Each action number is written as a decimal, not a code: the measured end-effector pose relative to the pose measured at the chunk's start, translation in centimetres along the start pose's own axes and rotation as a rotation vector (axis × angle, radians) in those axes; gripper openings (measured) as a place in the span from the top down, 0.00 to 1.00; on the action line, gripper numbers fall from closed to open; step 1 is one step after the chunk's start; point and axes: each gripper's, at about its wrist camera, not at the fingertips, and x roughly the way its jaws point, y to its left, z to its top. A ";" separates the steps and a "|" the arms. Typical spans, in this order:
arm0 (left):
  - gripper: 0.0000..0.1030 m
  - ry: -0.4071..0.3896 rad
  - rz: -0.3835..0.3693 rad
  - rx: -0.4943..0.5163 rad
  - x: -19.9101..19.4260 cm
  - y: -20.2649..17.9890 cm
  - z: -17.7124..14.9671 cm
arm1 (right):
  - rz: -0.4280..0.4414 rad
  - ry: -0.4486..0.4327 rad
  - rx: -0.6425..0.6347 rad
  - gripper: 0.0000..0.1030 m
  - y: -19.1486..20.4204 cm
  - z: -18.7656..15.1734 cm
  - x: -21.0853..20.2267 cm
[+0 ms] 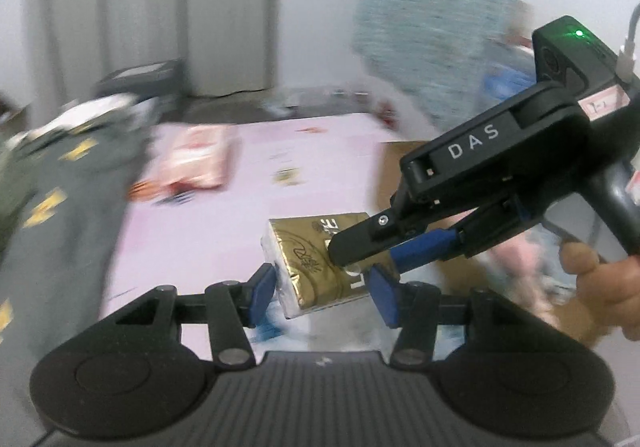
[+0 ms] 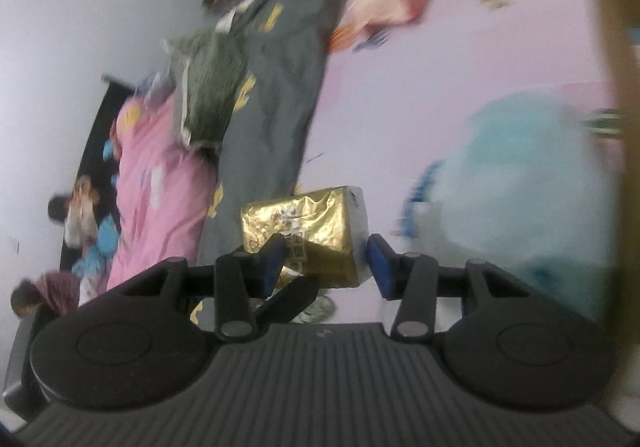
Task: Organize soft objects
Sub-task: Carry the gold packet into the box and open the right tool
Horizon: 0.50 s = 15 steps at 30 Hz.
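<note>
A gold foil tissue pack (image 1: 316,259) hangs above the pink bed sheet (image 1: 192,239). In the left wrist view my left gripper (image 1: 324,291) has its blue pads against the pack's two short sides. My right gripper (image 1: 360,255) reaches in from the right, held by a hand (image 1: 600,279), and its fingers clamp the same pack's far end. In the right wrist view the pack (image 2: 304,223) sits between the right gripper's (image 2: 326,265) pads, with a black finger of the left gripper (image 2: 288,299) below it. Both views are motion-blurred.
A grey quilt with yellow marks (image 1: 68,183) lies along the left of the bed, with a pink-red packet (image 1: 196,163) beside it. A cardboard box (image 1: 396,167) stands at the right. A pale blue soft bundle (image 2: 540,175) and a pink quilt (image 2: 160,187) show in the right wrist view.
</note>
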 end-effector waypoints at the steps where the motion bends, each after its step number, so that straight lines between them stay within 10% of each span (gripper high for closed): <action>1: 0.49 0.003 -0.031 0.026 0.4 -1.4 0.5 | -0.012 -0.027 0.022 0.56 -1.2 -0.3 -1.8; 15: 0.48 0.211 -0.413 0.220 8.8 -17.5 2.3 | -0.166 -0.246 0.326 0.55 -17.1 -8.8 -17.4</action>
